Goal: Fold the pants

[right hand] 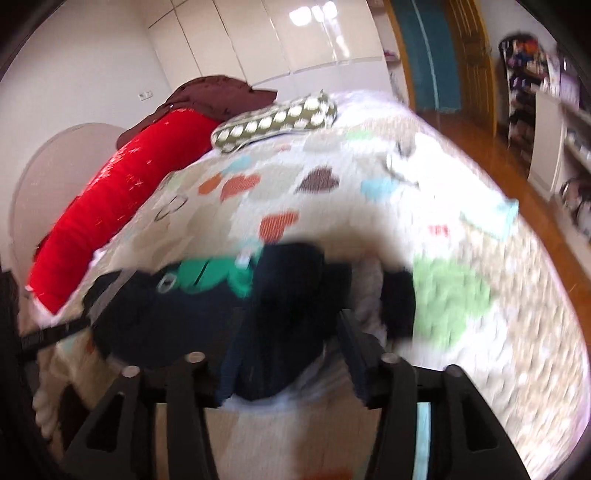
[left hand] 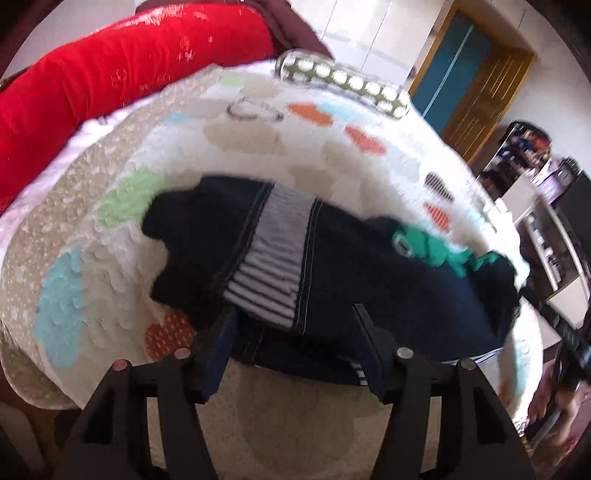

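1. Dark navy pants (left hand: 332, 266) lie bunched on the bed's heart-patterned quilt (left hand: 110, 280).
2. Left hand-held gripper (left hand: 295, 325): jaws spread, fabric over the tips.
3. Right hand-held gripper (right hand: 291, 325): blurred, grip unclear.

I see the pants (left hand: 332, 266) as dark matt cloth with a striped knit band; the quilt (left hand: 122, 206) is nubbly cotton. My tools (left hand: 295, 332) (right hand: 291, 332) look matt black plastic with metal pins, and the wardrobe (right hand: 295, 33), top centre, is glossy white.
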Demonstrator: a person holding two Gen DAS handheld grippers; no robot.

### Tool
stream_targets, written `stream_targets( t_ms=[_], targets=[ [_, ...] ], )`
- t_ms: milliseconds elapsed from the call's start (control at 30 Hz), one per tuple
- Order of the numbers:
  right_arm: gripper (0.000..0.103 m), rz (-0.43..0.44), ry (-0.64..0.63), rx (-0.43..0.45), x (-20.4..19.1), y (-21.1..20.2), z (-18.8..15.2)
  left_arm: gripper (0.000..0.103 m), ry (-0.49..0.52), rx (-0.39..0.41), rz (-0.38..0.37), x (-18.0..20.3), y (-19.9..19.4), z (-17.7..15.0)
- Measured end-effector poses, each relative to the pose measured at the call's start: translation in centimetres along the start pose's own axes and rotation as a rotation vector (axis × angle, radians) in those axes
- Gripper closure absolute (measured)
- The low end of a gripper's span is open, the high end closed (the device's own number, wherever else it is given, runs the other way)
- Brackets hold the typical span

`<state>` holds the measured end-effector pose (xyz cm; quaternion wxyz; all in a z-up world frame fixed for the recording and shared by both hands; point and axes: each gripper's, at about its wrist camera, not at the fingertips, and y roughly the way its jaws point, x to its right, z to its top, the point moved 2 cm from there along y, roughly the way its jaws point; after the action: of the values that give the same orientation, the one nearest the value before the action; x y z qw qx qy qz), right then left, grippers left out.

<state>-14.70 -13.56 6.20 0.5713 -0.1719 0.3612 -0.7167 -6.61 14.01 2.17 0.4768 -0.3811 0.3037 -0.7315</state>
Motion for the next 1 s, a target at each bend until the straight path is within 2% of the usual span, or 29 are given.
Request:
stream_targets(
  t_ms=[67, 100, 133, 167, 200, 300, 367, 467, 500, 533, 633, 667, 733, 867, 967, 1000],
  targets=[
    [0.032, -0.101, -0.07, -0.007, -0.8, 2.3, 1.1, 0.043, -0.018, -0.015, -0.017, -0.2, 0.2, -0.4],
    [0.043, -0.121, -0.086, -0.02, -1.0, 3.2, 1.4, 0.043, -0.024, -0.014, -0.021, -0.2, 0.1, -0.5],
    [0.087, -0.113, -0.093, -0.051, -1.1, 4.3, 1.5, 0.043, -0.025, -0.008, -0.022, -0.2, -0.2, -0.6],
    [0.097, -0.081, -0.091, -0.096, -1.0, 5.4, 1.5, 0.043, -0.026, -0.005, -0.022, -0.2, -0.4, -0.7],
    [0.096, -0.048, -0.068, -0.126, -0.7, 5.6, 1.5, 0.043, -0.029, -0.001, -0.023, -0.4, -0.6, -0.8],
    [0.097, 0.019, 0.02, -0.036, 1.1, 2.9, 1.9, 0.043, -0.037, 0.0, -0.027, -0.7, -0.7, -0.9],
    [0.097, 0.025, 0.103, 0.004, 3.0, 1.1, 1.9, 0.043, -0.049, -0.006, -0.034, -0.8, -0.6, -0.9],
    [0.097, -0.127, 0.191, 0.057, 6.6, -1.0, 1.4, 0.043, -0.049, -0.017, -0.043, -0.6, -0.3, -1.2],
    [0.092, -0.168, 0.229, 0.066, 8.1, -1.5, 1.0, 0.043, -0.045, -0.018, -0.041, -0.5, -0.3, -1.3],
    [0.081, -0.166, 0.272, 0.061, 9.3, -1.8, 0.7, 0.043, -0.04, -0.017, -0.039, -0.4, -0.4, -1.4],
    [0.061, -0.068, 0.409, 0.068, 12.0, -3.0, -0.6, 0.043, -0.036, -0.016, -0.041, -0.1, -0.6, -1.4],
    [0.061, -0.031, 0.425, 0.079, 12.2, -3.2, -0.9, 0.043, -0.037, -0.017, -0.042, 0.0, -0.7, -1.4],
    [0.061, 0.03, 0.395, 0.092, 11.3, -3.6, -1.5, 0.043, -0.037, -0.018, -0.043, 0.0, -0.7, -1.4],
    [0.061, 0.072, 0.262, 0.06, 7.5, -2.1, -1.8, 0.043, -0.034, -0.025, -0.045, 0.5, -0.8, -1.6],
    [0.061, 0.102, 0.208, -0.004, 5.4, 0.8, -1.8, 0.043, -0.028, -0.027, -0.043, 0.9, -0.9, -1.8],
    [0.067, 0.09, 0.19, -0.043, 5.0, 1.9, -1.9, 0.043, -0.027, -0.027, -0.044, 0.9, -1.0, -1.8]
  ],
)
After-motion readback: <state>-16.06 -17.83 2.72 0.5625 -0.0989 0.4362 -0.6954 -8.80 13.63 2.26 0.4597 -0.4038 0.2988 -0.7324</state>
